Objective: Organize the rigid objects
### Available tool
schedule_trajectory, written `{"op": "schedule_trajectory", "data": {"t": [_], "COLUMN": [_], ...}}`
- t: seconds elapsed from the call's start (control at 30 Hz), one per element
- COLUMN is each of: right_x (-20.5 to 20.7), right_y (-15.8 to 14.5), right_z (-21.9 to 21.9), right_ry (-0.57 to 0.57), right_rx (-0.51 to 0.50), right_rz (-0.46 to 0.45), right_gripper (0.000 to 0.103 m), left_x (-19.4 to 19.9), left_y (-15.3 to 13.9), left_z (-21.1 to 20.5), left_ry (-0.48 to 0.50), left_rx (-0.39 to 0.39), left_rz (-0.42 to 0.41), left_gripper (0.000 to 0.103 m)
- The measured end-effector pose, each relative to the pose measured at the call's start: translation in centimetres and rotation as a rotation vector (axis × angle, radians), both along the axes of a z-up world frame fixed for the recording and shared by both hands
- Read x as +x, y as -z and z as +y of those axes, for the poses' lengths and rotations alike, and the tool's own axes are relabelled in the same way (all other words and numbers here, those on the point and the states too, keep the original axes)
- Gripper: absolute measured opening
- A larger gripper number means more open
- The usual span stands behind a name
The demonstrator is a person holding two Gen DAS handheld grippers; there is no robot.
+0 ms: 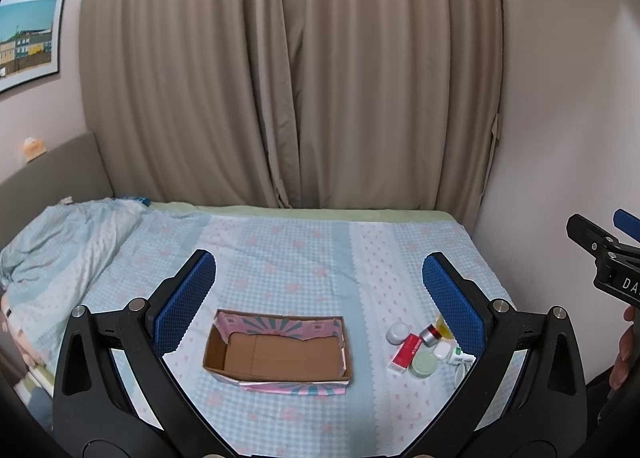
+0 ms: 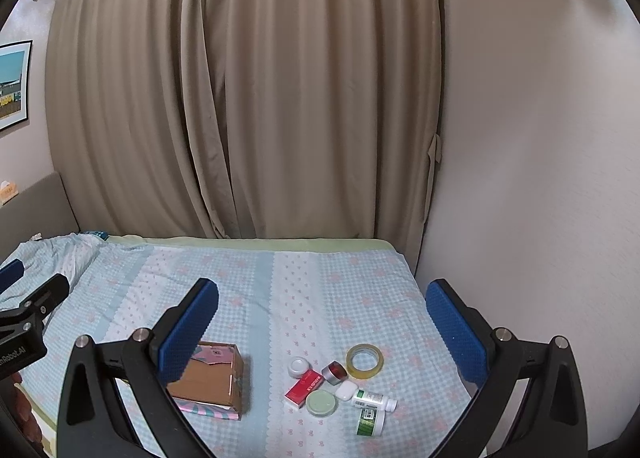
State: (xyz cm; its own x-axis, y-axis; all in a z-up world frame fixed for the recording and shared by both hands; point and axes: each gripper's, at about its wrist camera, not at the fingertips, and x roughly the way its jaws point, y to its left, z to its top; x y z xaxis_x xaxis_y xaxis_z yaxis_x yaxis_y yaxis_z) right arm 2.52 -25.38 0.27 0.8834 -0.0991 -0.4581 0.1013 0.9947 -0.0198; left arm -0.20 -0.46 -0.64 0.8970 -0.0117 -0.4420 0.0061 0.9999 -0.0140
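Two grippers: both are held above the near edge of the bed, fingers spread wide, nothing gripped.
Left gripper (image 1: 319, 298): its blue pads (image 1: 184, 302) are seen framing the cardboard box (image 1: 278, 350).
Right gripper (image 2: 322, 322): its wide gap is seen over the small items.
Cardboard box: set at near left on the checked bedsheet (image 2: 360, 290), open at the top, nothing seen inside.
Small items: clustered to the right of the box, apart from it; nearest lie a green-labelled bottle (image 2: 370, 421) and a white bottle (image 2: 374, 401), then a green round lid (image 2: 321, 403), a red box (image 2: 304, 387), a white case (image 2: 346, 391), a red-topped jar (image 2: 334, 372), a white jar (image 2: 299, 367).
Tape roll (image 2: 364, 361): farthest of the cluster, lying flat.
Curtain (image 2: 248, 98): drawn shut behind the bed.
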Motion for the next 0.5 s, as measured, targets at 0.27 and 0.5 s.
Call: {"op": "schedule_trajectory", "data": {"t": [0.27, 0.5], "right_x": [0.16, 0.36], "right_y": [0.07, 0.08], "right_z": [0.02, 0.21], "right_ry": [-0.001, 0.004], "right_rx": [0.008, -0.007], "right_rz": [0.003, 0.000], "right_gripper": [0.103, 0.103], "left_x": [-0.19, 0.01], "left_y": [-0.11, -0.13], "left_z": [0.09, 0.15], "left_ry": [0.009, 0.018], "left_rx": [-0.015, -0.005], "left_rz": [-0.010, -0.008], "left_gripper": [0.103, 0.103]}}
